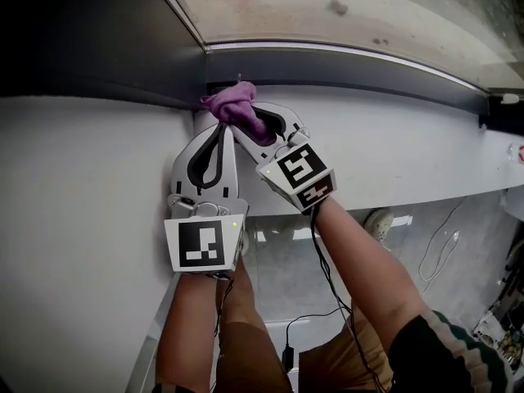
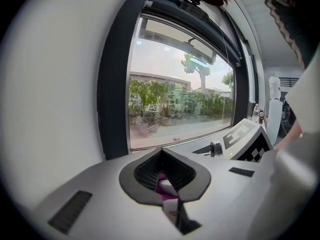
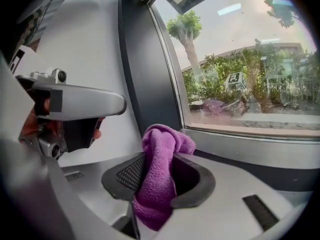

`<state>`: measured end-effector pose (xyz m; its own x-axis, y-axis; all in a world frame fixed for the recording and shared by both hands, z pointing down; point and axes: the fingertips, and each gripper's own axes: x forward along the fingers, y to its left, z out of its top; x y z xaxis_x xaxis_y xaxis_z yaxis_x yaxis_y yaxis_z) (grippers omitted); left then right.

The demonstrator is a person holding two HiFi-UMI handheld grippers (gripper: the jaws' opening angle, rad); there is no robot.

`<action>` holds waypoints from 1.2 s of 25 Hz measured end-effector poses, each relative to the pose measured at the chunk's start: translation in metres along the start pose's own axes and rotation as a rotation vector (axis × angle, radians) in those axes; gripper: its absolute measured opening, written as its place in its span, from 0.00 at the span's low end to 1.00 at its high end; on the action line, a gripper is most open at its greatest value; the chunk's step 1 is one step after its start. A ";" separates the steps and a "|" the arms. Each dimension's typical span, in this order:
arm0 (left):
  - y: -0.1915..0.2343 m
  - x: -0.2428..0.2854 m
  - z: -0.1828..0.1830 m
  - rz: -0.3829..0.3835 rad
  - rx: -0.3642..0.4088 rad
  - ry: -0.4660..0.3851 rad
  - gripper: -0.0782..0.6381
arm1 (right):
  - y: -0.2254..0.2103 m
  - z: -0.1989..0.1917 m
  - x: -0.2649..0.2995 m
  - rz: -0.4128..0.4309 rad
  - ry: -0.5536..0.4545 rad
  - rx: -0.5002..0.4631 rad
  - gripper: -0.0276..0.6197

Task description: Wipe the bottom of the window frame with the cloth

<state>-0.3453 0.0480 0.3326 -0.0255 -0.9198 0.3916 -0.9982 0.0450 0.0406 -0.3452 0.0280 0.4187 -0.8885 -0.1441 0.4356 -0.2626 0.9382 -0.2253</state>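
Observation:
The purple cloth (image 1: pixel 236 103) is bunched up against the left end of the dark bottom rail of the window frame (image 1: pixel 352 64), in the corner. My right gripper (image 1: pixel 255 128) is shut on the cloth (image 3: pixel 160 156), which bulges up out of the jaws just short of the rail (image 3: pixel 250 151). My left gripper (image 1: pixel 219 131) lies close on the left of it, jaws shut, its tip beside the cloth. In the left gripper view a sliver of purple cloth (image 2: pixel 162 185) shows through the gap behind the closed tips of the left gripper (image 2: pixel 167 191).
A white sill (image 1: pixel 393 154) runs right below the rail. A dark vertical frame post (image 3: pixel 145 69) rises at the corner, with a white wall (image 1: pixel 82 219) to its left. Cables (image 1: pixel 442 244) lie on the floor below, near the person's legs.

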 end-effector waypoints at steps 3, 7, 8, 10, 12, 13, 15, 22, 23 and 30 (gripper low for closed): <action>0.001 0.001 -0.007 0.003 -0.019 0.022 0.12 | 0.001 -0.003 0.007 0.005 0.011 0.007 0.29; 0.004 -0.001 -0.007 0.017 -0.033 0.020 0.12 | 0.002 -0.005 0.013 0.017 0.026 -0.020 0.29; 0.004 -0.001 -0.008 0.018 -0.030 0.024 0.12 | 0.001 -0.006 0.013 0.019 0.030 -0.021 0.29; 0.004 0.001 -0.009 0.019 -0.034 0.030 0.12 | -0.003 -0.009 0.013 0.016 0.043 -0.021 0.29; 0.005 0.003 -0.009 0.023 -0.037 0.032 0.12 | -0.006 -0.011 0.015 0.012 0.057 -0.023 0.29; 0.007 0.004 -0.009 0.028 -0.035 0.035 0.12 | -0.007 -0.011 0.016 0.011 0.066 -0.024 0.29; 0.008 0.005 -0.011 0.040 -0.032 0.047 0.12 | -0.008 -0.013 0.019 0.010 0.090 -0.020 0.29; 0.005 0.008 -0.014 0.032 0.011 0.077 0.12 | -0.014 -0.022 0.031 0.005 0.166 -0.017 0.29; 0.005 0.008 -0.015 0.030 0.027 0.081 0.12 | -0.014 -0.023 0.031 0.004 0.175 -0.018 0.29; 0.000 0.012 -0.023 0.027 0.097 0.122 0.12 | -0.017 -0.029 0.027 -0.011 0.209 -0.052 0.28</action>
<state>-0.3448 0.0462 0.3585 -0.0514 -0.8644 0.5002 -0.9980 0.0257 -0.0580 -0.3538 0.0173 0.4593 -0.7867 -0.0915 0.6105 -0.2475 0.9528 -0.1761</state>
